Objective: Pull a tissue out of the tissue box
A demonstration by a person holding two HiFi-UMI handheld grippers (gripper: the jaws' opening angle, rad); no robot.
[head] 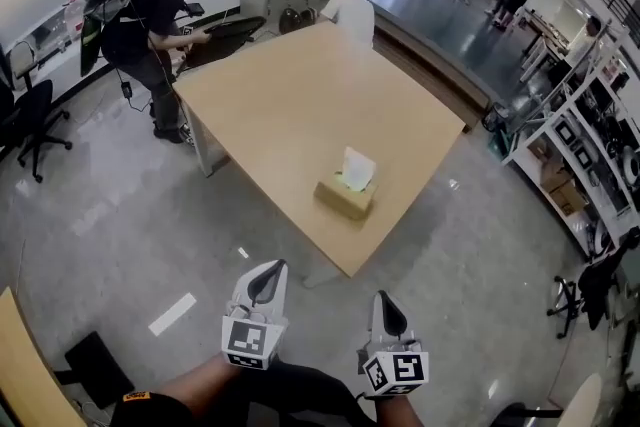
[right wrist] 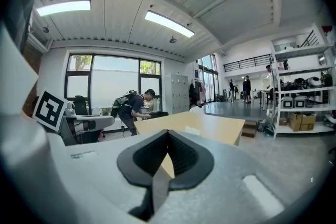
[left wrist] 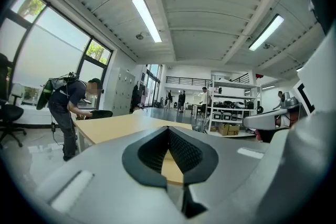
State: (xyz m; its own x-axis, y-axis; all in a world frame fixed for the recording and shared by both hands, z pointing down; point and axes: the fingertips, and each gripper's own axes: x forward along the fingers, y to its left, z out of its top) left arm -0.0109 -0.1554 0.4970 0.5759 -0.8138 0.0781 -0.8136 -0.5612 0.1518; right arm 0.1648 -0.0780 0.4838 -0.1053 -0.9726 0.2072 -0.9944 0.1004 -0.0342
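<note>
A tan tissue box (head: 345, 196) stands near the front corner of a light wooden table (head: 300, 95), with a white tissue (head: 357, 168) sticking up out of its top. Both grippers hover over the floor, short of the table and apart from the box. My left gripper (head: 268, 277) is shut and holds nothing; in its own view the closed tips (left wrist: 168, 128) point level at the table (left wrist: 121, 126). The right gripper (head: 390, 307) is shut and empty too, its tips (right wrist: 168, 132) aimed at the table, where the tissue (right wrist: 192, 130) shows as a small white speck.
A person (head: 160, 15) with a backpack bends over a black chair at the table's far left corner. A white chair (head: 350, 13) stands at the far end. Metal shelves (head: 590, 145) line the right side, and an office chair (head: 35, 120) stands at the left. Grey floor surrounds the table.
</note>
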